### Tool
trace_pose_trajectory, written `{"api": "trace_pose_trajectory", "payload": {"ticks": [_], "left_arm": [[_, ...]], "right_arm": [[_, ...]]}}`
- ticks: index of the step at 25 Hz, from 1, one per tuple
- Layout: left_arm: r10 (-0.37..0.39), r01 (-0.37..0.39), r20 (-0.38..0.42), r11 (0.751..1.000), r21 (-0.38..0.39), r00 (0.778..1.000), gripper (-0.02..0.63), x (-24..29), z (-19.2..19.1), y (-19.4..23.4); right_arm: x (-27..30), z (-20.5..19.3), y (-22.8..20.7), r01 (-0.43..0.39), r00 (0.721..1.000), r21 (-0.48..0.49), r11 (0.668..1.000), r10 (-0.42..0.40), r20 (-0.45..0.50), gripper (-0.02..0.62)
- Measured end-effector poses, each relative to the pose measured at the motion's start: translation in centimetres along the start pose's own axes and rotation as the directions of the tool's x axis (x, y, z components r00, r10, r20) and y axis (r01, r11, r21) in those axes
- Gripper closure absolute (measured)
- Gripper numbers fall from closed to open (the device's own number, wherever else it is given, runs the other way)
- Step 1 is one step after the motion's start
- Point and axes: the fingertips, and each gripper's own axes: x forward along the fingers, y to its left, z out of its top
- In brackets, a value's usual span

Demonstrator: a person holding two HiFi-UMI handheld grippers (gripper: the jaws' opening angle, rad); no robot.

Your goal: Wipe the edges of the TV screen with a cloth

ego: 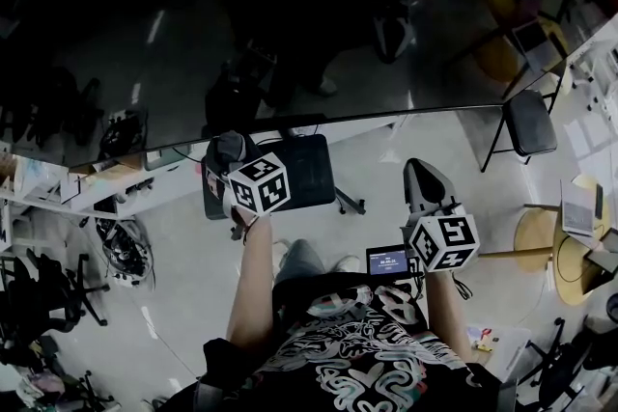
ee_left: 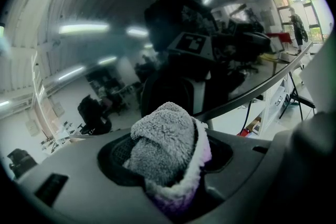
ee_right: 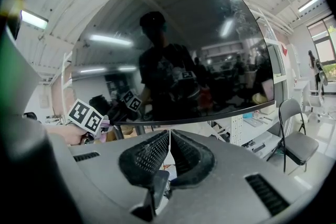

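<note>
Left claw (ee_left: 169, 165) grips the cloth (ee_left: 160, 139), right claw (ee_right: 169, 150) pinched empty; if the cloth slips, plastic could scratch the TV screen (ego: 241, 34).

Cloth (ee_left: 167, 152): grey fleece, edge running white to purple. TV screen (ego: 241, 43): glossy black, thin dark bezel. Left gripper (ego: 225, 152) and right gripper (ee_right: 169, 139): grey bodies, black gridded pads; the 2 cubes carry black-and-white square markers. Shirt (ego: 357, 367): black with white looping pattern. Folding chair (ego: 529, 123): black. Floor (ego: 386, 159): pale grey
</note>
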Motion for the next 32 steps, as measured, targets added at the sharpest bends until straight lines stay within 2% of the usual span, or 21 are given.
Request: {"api": "trace_pose_trajectory", "payload": {"ticks": [10, 19, 26, 28, 32], "left_arm": [[0.003, -0.003, 0.005, 1.0, -0.022, 1.0, 0.364, -0.2, 1.1, -1.6], [0.006, -0.007, -0.022, 0.998, -0.066, 1.0, 0.365, -0.1, 1.2, -2.5], [-0.004, -0.002, -0.063, 0.994, -0.11, 0.998, 0.371, -0.3, 0.8, -2.8], [-0.017, 0.007, -0.086, 0.994, -0.113, 0.996, 0.371, -0.5, 0.6, -3.8], [-0.086, 0.075, -0.133, 0.993, -0.088, 0.987, 0.371, 0.3, 0.4, -7.6]], "right_arm": [[3.0, 0.7, -1.1, -0.007, 1.0, 0.037, 0.999, 0.007, 0.004, 0.563], [5.3, 1.3, -1.7, -0.057, 0.998, 0.004, 0.998, 0.057, -0.017, 0.563], [5.8, 1.9, 0.7, -0.196, 0.981, -0.009, 0.981, 0.196, 0.001, 0.563], [5.6, 2.2, 0.2, -0.237, 0.972, -0.018, 0.971, 0.237, -0.009, 0.563], [5.7, 2.5, -1.1, -0.313, 0.95, -0.045, 0.949, 0.312, -0.028, 0.563]]}}
